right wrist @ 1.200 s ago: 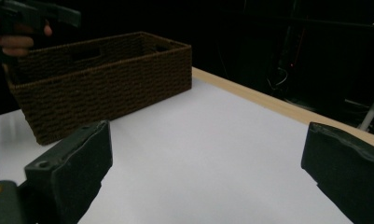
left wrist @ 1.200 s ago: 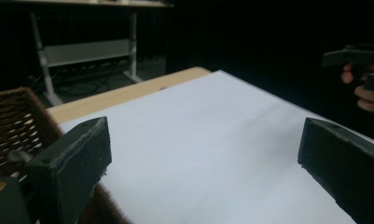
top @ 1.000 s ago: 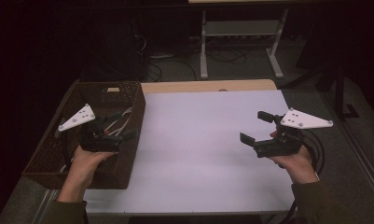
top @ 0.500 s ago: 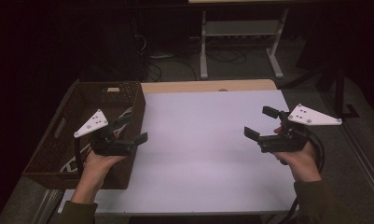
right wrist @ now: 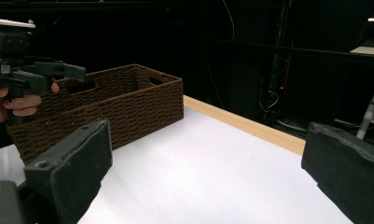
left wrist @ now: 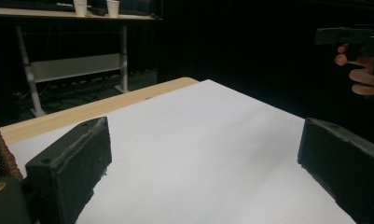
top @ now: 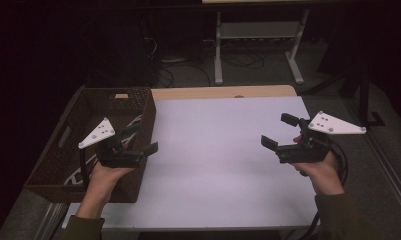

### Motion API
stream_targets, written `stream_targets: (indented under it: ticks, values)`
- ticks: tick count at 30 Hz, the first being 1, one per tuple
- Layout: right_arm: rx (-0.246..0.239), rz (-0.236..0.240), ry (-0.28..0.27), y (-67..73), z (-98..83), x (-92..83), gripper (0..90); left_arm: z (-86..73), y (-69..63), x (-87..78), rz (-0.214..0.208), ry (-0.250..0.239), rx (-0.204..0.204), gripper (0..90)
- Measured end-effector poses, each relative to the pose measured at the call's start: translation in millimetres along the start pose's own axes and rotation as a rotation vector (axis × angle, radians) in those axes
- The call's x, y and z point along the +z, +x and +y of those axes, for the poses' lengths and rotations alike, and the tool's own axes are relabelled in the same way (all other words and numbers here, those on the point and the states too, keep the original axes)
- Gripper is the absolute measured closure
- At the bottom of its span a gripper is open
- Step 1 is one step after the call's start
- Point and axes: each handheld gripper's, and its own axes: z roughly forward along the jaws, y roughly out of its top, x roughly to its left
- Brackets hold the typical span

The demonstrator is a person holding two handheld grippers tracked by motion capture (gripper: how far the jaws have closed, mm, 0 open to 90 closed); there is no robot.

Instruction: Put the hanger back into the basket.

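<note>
Our left gripper has lifted out of the basket at nine o'clock, jaws spread and empty; our right gripper waits spread at three o'clock; the cables stay in the basket, so no pick yet.

The left gripper has lifted out of the basket, fingers empty.

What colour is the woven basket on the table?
Dark brown; the basket shows best in the right gripper view.

Brown woven basket at table's left edge, upright, rectangular, open-topped, handle cutouts in end walls, white cable-like items inside, contents otherwise indistinct.
</note>
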Motion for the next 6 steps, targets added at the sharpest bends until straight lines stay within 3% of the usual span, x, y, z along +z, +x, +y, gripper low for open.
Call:
stream_targets:
  ticks: [6]
  values:
    - [0.0,-0.003,-0.002,-0.3,0.4,-0.7,1.5,0.0,0.3,-0.2,-0.001,-0.001,-0.004,2.5]
